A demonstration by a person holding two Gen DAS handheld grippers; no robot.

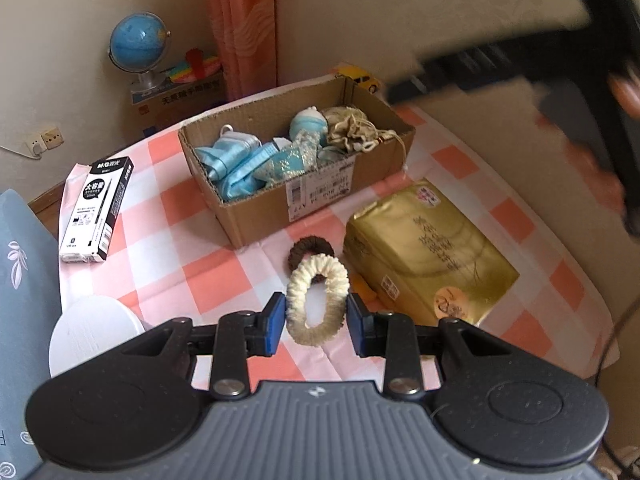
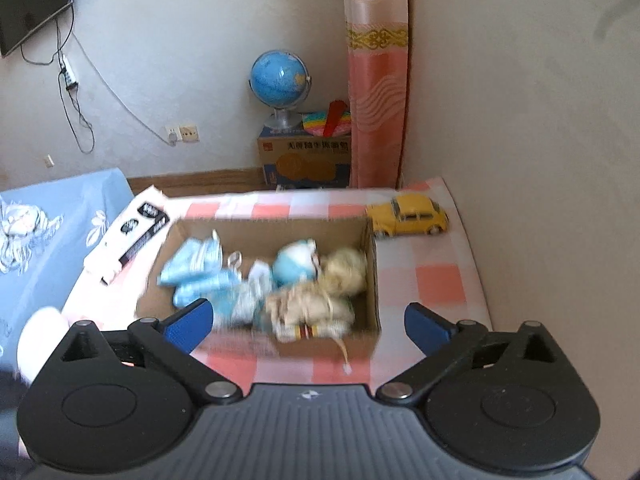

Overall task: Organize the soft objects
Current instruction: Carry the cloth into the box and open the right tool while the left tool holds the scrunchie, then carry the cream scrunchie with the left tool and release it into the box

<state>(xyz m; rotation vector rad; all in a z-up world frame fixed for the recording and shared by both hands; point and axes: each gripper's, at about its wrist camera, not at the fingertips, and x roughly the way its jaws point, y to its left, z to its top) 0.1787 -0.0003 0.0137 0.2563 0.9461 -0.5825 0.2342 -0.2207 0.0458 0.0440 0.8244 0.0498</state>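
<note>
Risk first: the left gripper (image 1: 316,322) pinches the cream scrunchie (image 1: 317,304) only by its sides, so the soft loop could squirm free on the way to the cardboard box (image 1: 256,216) ahead. The brown scrunchie (image 1: 308,250) lies just beyond, seen only from the left wrist. Right gripper (image 2: 310,324) hangs spread and empty over the box; only its camera shows the yellow toy car (image 2: 408,214).

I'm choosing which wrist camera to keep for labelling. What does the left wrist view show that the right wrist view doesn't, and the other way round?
Only the left wrist view: the cream scrunchie between the left gripper pads, a brown scrunchie behind it, and a gold packet.

Only the right wrist view: the open, empty right gripper and a wall screen.

Both: the cardboard box of soft items, globe, yellow toy car, checked cloth.
</note>
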